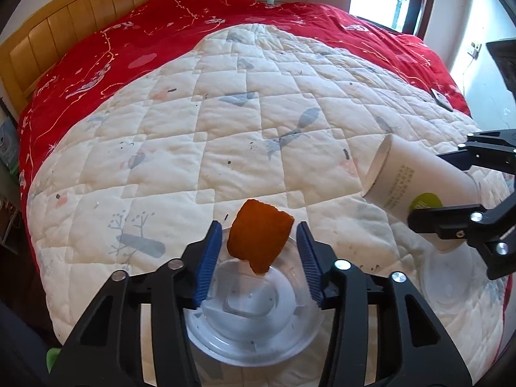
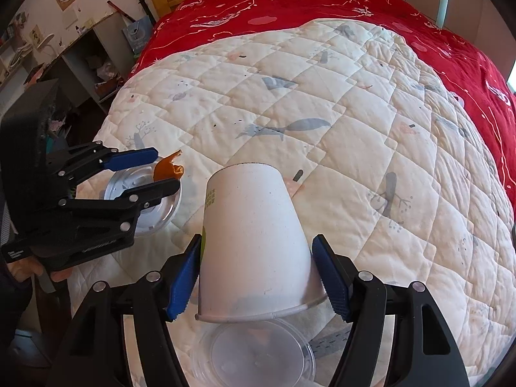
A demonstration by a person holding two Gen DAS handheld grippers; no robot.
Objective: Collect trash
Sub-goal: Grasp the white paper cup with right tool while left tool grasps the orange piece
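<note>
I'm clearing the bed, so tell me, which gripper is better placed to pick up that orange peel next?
Left. The left gripper is open with the orange peel right between its fingers, above a clear lid. The right gripper is already closed around the paper cup.

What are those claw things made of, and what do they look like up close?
Both tongs match: the left tongs and right tongs are matte black frames of linked bars with triangular cut-outs, joined by shiny silver round pivots. Each finger ends in a blue ridged pad. The left one carries a boxy black body with small white lettering on its base. No cables show.
</note>
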